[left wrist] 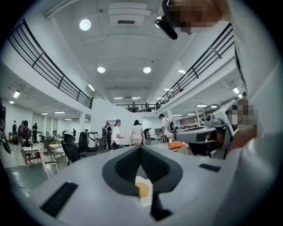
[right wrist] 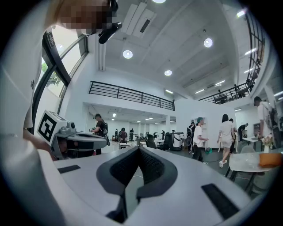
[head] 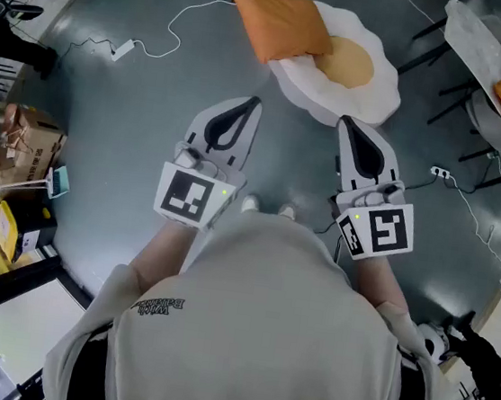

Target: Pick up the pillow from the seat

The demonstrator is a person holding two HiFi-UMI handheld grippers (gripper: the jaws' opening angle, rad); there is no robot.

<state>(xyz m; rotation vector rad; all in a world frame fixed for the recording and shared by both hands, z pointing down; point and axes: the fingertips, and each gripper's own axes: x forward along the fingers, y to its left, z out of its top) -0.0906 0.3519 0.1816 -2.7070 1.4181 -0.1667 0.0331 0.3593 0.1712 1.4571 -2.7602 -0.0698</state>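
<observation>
A: Left claw (head: pixel 255 102): clenched, jaws pressing tip to tip, gripping nothing. Pointing ahead over the floor (head: pixel 123 134).

B: And the right claw (head: pixel 344 122)?

A: Clenched likewise, carrying nothing. Hovering beside the left claw, level with it, both being held out in front of the person (head: pixel 252 331).

B: Confirming that from the gripper views?

A: Yes. Showing closed tips in each, with only a narrow slot lower down. Peeking through the left slot: a bit of white and yellow, lying below.

B: Locating the pillow (head: pixel 281 24)?

A: Lying ahead of the left claw, well apart from its tips. Orange, resting on the far left part of the seat (head: pixel 376 97) and overhanging the edge there.

B: Placing the seat?

A: Sitting on the floor ahead of both claws, with the near rim showing between the two tips and close to the right one. Cannot tell about any touching there.

B: Anything else lying on it?

A: Spotting a yolk cushion (head: pixel 344 61), round and yellow, in the middle, ahead of the right claw, touching the pillow's right edge.

B: Around the claws?

A: Seeing a cable (head: pixel 177 23) snaking over the floor ahead and left of the left claw, boxes (head: pixel 23 135) standing far to its left, and a table (head: pixel 470 31) standing far right of the right claw.
</observation>
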